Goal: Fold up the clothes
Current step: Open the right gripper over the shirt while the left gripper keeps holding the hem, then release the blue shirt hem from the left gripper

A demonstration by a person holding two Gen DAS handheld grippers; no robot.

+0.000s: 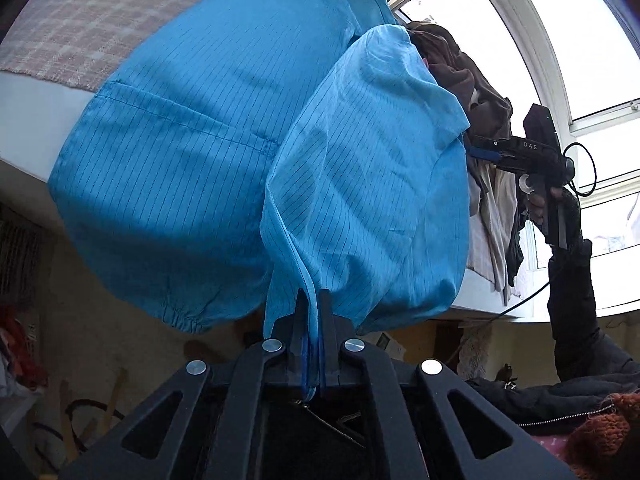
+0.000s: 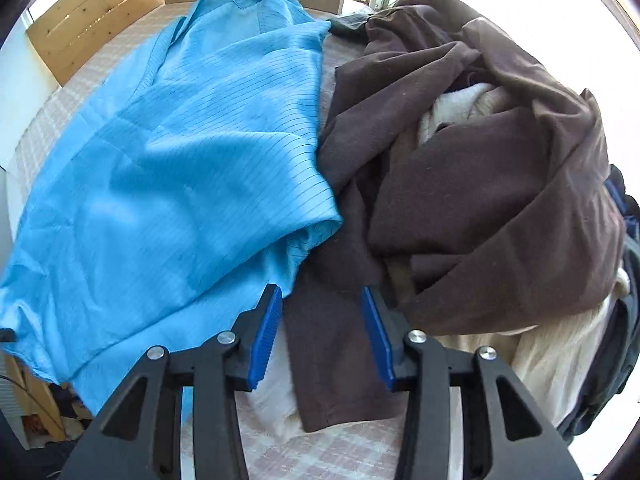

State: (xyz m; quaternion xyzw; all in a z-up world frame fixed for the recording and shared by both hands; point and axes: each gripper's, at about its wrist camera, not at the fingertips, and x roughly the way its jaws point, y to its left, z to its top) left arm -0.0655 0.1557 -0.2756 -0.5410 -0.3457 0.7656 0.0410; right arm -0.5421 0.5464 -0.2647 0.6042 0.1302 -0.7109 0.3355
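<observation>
A light blue pinstriped garment (image 1: 240, 160) lies spread over the bed and hangs off its edge. My left gripper (image 1: 314, 300) is shut on a hem of that blue garment, and the cloth rises from the jaws in a fold. In the right wrist view the same blue garment (image 2: 180, 160) covers the left half of the bed. My right gripper (image 2: 322, 300) hovers open over a strip of a brown garment (image 2: 460, 200), its blue pads (image 2: 266, 336) apart and pressing on nothing. In the left wrist view the right gripper (image 1: 478, 154) points in at the garment's far side.
The pile to the right holds the brown garment, a cream one (image 2: 460, 108) and dark clothes (image 2: 624, 260). The bed has a checked pink cover (image 2: 340, 452) and a wooden headboard (image 2: 92, 12). A bright window (image 1: 500, 20) is behind. A person's dark sleeve (image 1: 568, 280) holds the right gripper.
</observation>
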